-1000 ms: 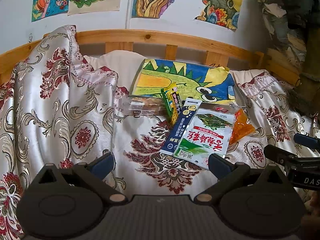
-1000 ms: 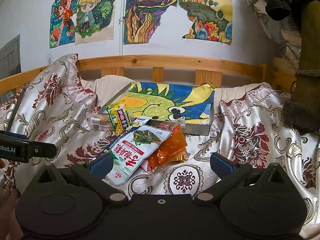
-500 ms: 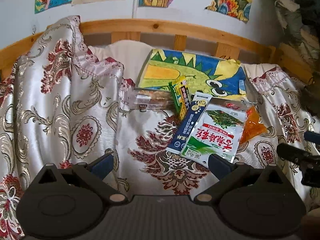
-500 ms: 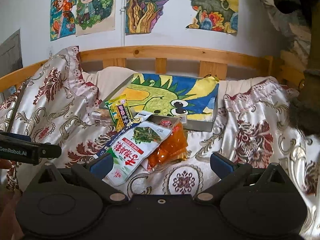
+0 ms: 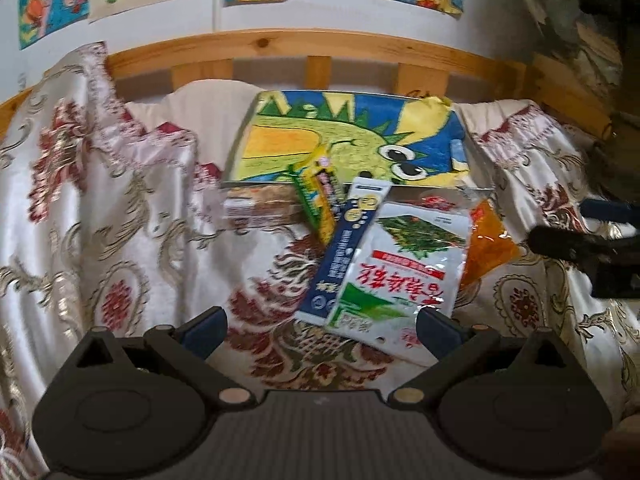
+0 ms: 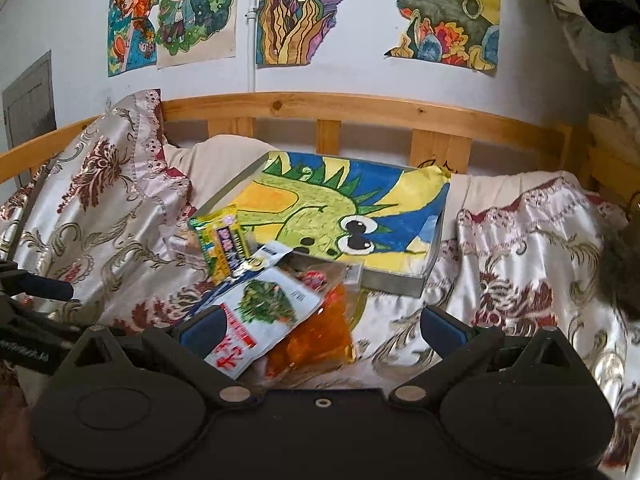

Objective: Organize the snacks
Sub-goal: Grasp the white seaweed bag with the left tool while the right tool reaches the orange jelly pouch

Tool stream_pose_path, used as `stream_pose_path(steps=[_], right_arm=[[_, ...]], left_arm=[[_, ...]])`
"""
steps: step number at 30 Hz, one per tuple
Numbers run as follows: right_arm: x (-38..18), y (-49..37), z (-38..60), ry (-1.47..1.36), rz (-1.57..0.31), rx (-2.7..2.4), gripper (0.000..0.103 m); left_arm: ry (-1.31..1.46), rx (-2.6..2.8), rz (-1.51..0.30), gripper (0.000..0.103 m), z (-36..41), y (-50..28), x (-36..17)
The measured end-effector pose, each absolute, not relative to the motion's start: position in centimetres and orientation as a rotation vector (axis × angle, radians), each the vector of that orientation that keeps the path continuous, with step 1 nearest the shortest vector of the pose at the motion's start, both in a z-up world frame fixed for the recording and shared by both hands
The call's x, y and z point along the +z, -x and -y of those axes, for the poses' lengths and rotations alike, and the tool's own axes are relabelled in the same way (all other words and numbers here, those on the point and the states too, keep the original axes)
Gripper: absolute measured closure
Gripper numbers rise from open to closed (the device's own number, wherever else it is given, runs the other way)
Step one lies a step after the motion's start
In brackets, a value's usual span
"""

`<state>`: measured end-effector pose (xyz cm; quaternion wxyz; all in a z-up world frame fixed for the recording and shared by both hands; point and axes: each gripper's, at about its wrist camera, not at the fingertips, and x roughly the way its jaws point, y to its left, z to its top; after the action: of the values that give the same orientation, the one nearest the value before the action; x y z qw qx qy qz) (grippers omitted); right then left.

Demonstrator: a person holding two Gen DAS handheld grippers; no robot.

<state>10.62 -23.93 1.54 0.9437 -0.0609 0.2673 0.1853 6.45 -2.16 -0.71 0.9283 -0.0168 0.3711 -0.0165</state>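
Brocade bedspread (image 6: 520,240): snack packets (image 6: 264,312) piled against dinosaur-painted box (image 6: 340,216)

both wrist views low, near, sharing snack pile (image 5: 372,248)

Bed (image 6: 360,112) with wooden rail was draped in floral satin cover (image 5: 132,248). Directly on it: dinosaur-painted box (image 6: 344,216), clear snack pack (image 5: 256,208), blue sachet (image 5: 344,252), orange packet (image 6: 316,340). White seaweed packet (image 5: 400,272) lay atop those.
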Motion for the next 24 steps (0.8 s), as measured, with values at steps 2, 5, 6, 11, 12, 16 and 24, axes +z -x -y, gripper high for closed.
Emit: stream_pose_path(steps=[2,5,6,11,12,16,24], right_arm=[[1.3,-11.7,24.1,0.132,-0.549,0.387,0.001],[0.9,-13.2,24.4,0.136,-0.559,0.418,0.001],[0.7,-13.5,24.5,0.136,-0.560,0.432,0.001],[-0.2,-14.5,24.7,0.158,-0.561,0.484,0.001],[-0.4,-14.6,24.8,0.164,-0.562,0.491,0.001],[-1.6,-15.2,25.3,0.154,-0.583,0.504,0.002],[-3.4,-16.6,26.3,0.073,-0.669,0.542,0.016]], left_arm=[[0.028,-0.060,-0.765,0.000,2.6,-7.0,-1.0],[0.019,-0.099,-0.764,0.000,3.3,-7.8,-1.3],[0.015,-0.111,-0.761,0.000,3.5,-8.1,-1.5],[-0.007,-0.168,-0.759,0.001,4.7,-9.4,-2.2],[-0.011,-0.177,-0.760,0.000,4.9,-9.7,-2.4],[-0.032,-0.215,-0.769,0.000,5.6,-10.7,-3.2],[-0.090,-0.285,-0.783,0.001,6.7,-12.1,-5.0]])
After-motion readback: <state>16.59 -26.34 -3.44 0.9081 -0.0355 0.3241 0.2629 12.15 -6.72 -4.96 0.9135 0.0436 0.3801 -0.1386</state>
